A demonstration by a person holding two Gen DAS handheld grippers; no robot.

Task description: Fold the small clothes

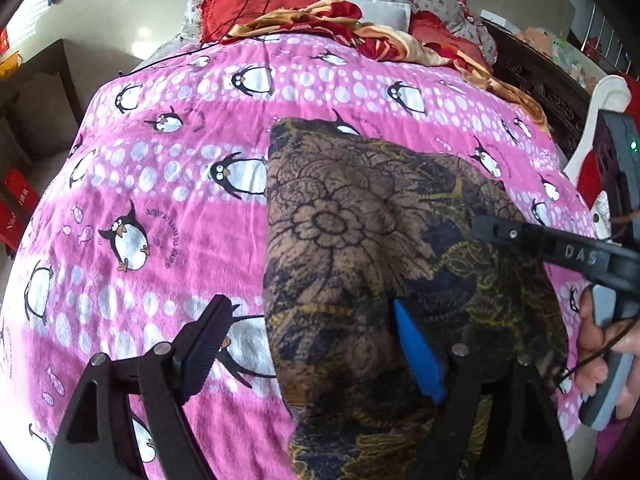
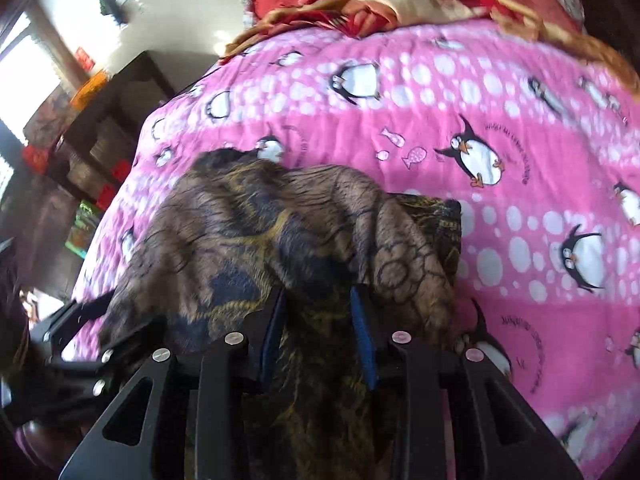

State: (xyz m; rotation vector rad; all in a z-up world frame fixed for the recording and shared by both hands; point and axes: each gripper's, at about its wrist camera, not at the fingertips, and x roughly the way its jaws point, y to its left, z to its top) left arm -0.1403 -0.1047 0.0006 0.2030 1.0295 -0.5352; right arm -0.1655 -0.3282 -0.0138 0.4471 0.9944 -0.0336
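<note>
A brown, black and gold floral garment [image 1: 360, 240] lies spread on the pink penguin blanket [image 1: 160, 200]. My left gripper [image 1: 310, 304] stands open wide over the garment's near left edge. Its blue-padded finger [image 1: 416, 352] is above the cloth and its other finger [image 1: 208, 340] is above the blanket, with nothing pinched. In the right wrist view the garment [image 2: 240, 232] bunches up around my right gripper [image 2: 320, 292], whose narrow jaws are shut on a fold of it. From the left wrist view the right gripper [image 1: 480, 226] reaches in over the garment's right side, held by a hand [image 1: 600, 340].
Red and gold bedding [image 1: 320, 20] is piled at the far end of the bed. A dark carved bed frame [image 1: 540, 88] runs along the right. Dark furniture [image 2: 100, 140] stands beyond the blanket's left edge.
</note>
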